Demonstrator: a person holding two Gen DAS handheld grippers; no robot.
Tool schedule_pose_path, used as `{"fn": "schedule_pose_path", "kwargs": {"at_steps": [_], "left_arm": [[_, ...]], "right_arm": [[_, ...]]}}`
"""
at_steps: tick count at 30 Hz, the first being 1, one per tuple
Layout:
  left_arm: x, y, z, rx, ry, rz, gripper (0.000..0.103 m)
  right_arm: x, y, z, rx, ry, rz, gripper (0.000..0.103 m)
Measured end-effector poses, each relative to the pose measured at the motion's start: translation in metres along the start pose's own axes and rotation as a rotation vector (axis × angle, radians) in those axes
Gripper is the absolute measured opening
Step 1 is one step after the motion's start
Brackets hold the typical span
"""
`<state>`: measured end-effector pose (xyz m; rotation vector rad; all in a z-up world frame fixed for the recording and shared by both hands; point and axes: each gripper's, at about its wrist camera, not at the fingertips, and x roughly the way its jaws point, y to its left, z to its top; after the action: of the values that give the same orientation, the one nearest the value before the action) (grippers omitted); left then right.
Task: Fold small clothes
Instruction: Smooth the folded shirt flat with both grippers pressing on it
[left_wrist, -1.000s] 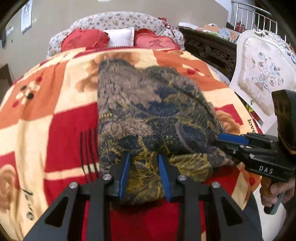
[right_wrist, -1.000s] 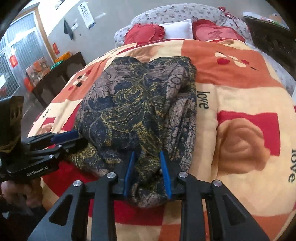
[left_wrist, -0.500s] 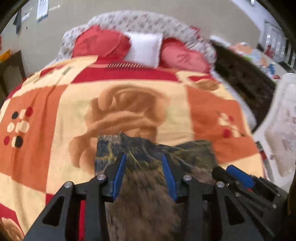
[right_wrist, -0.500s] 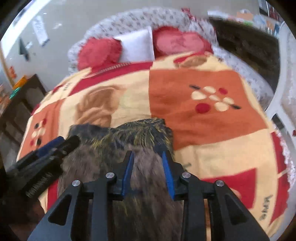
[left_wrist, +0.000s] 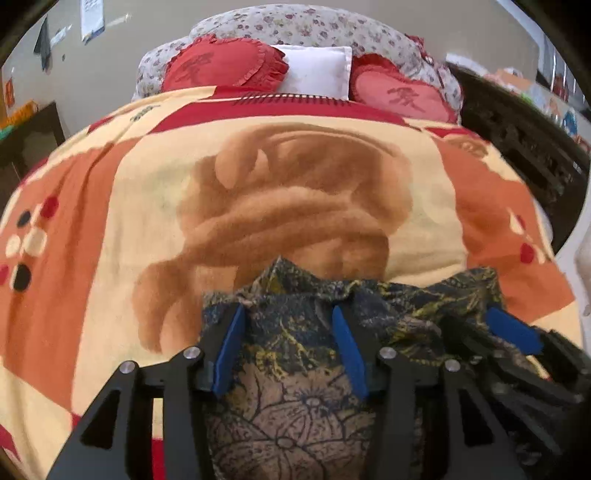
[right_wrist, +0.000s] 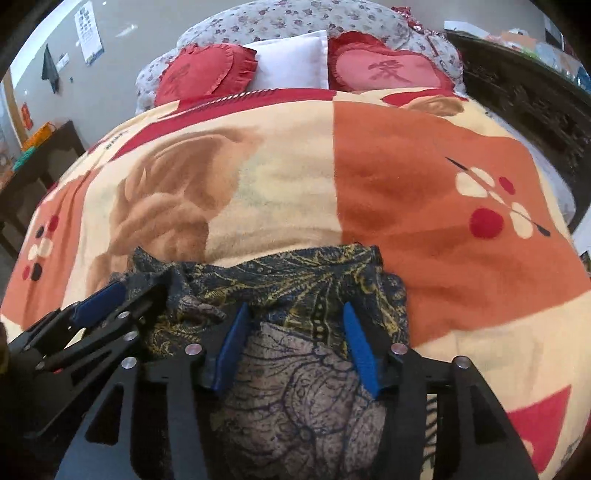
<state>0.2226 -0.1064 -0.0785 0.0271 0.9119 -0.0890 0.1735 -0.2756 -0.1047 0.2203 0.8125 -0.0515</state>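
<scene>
Both the left gripper and right gripper have just been opening, jaws parted, pads clear of the patterned cloth at 6 o'clock on the blanket.

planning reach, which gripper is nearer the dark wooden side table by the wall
Left. The left gripper is at the dark patterned garment's end toward the side table; the right gripper is beyond it. Both jaws have just been opening, cloth between them.
</scene>
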Motion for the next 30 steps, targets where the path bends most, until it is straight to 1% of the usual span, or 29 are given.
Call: {"fn": "schedule_pose_path", "kwargs": {"at_steps": [2,3,4,5,6,7,9,10,11,12,13,14,15,16,18,19,21,23,25,26,28,30], "left_arm": [[-0.007,0.001,0.003,0.016,0.017,-0.011,0.053],[-0.016,0.004,0.003,0.015,0.037,-0.034,0.053],[-0.024,0.006,0.003,0.018,0.041,-0.047,0.053],[-0.039,0.008,-0.001,0.031,0.025,-0.06,0.053],[-0.059,0.009,-0.009,0.054,-0.01,-0.074,0.053],[-0.071,0.007,-0.016,0.067,-0.031,-0.083,0.054],[-0.092,0.002,-0.04,0.105,-0.055,-0.123,0.054],[-0.091,-0.001,-0.049,0.117,-0.042,-0.134,0.053],[-0.085,-0.004,-0.058,0.124,-0.019,-0.132,0.05],[-0.073,-0.007,-0.067,0.13,0.013,-0.117,0.049],[-0.066,-0.008,-0.073,0.126,0.011,-0.112,0.049],[-0.064,-0.008,-0.075,0.122,-0.013,-0.112,0.05],[-0.061,-0.008,-0.074,0.11,-0.015,-0.117,0.051],[-0.059,-0.008,-0.073,0.098,-0.007,-0.123,0.051],[-0.059,-0.008,-0.068,0.101,0.013,-0.135,0.051],[-0.063,-0.006,-0.068,0.109,0.012,-0.138,0.051],[-0.082,-0.002,-0.072,0.115,-0.003,-0.137,0.051],[-0.104,0.001,-0.083,0.118,-0.019,-0.151,0.051],[-0.127,0.0,-0.099,0.141,-0.045,-0.189,0.051],[-0.133,-0.002,-0.11,0.149,-0.037,-0.196,0.051],[-0.127,-0.006,-0.129,0.159,0.007,-0.178,0.051],[-0.12,-0.008,-0.14,0.169,-0.007,-0.164,0.052]], "right_arm": [[-0.012,-0.005,0.0,0.023,0.011,0.009,0.054],[-0.022,-0.007,-0.001,0.029,0.001,0.005,0.054],[-0.038,-0.008,-0.005,0.018,-0.021,0.005,0.054],[-0.052,-0.007,-0.01,-0.011,-0.038,0.006,0.053],[-0.061,-0.005,-0.014,-0.034,-0.044,0.001,0.053],[-0.073,-0.003,-0.021,-0.065,-0.048,0.001,0.052],[-0.085,0.002,-0.034,-0.11,-0.042,0.036,0.038],[-0.085,0.005,-0.041,-0.13,-0.021,0.046,0.035],[-0.081,0.007,-0.047,-0.141,-0.001,0.045,0.03],[-0.071,0.007,-0.053,-0.151,0.031,0.043,0.027],[-0.059,0.006,-0.059,-0.16,0.052,0.038,0.027],[-0.051,0.005,-0.066,-0.181,0.031,0.039,0.027],[-0.049,0.004,-0.071,-0.203,-0.012,0.041,0.027],[-0.049,0.001,-0.073,-0.203,-0.031,0.052,0.027],[-0.049,-0.005,-0.072,-0.163,-0.026,0.086,0.027],[-0.051,-0.007,-0.069,-0.159,-0.012,0.099,0.027],[-0.061,-0.01,-0.063,-0.136,0.023,0.117,0.027],[-0.083,-0.011,-0.065,-0.117,0.014,0.114,0.027],[-0.115,-0.003,-0.078,-0.151,-0.023,0.13,0.027],[-0.125,0.001,-0.088,-0.179,-0.02,0.125,0.027],[-0.128,0.009,-0.109,-0.193,0.02,0.116,0.027],[-0.116,0.009,-0.133,-0.189,0.077,0.122,0.027]]}}
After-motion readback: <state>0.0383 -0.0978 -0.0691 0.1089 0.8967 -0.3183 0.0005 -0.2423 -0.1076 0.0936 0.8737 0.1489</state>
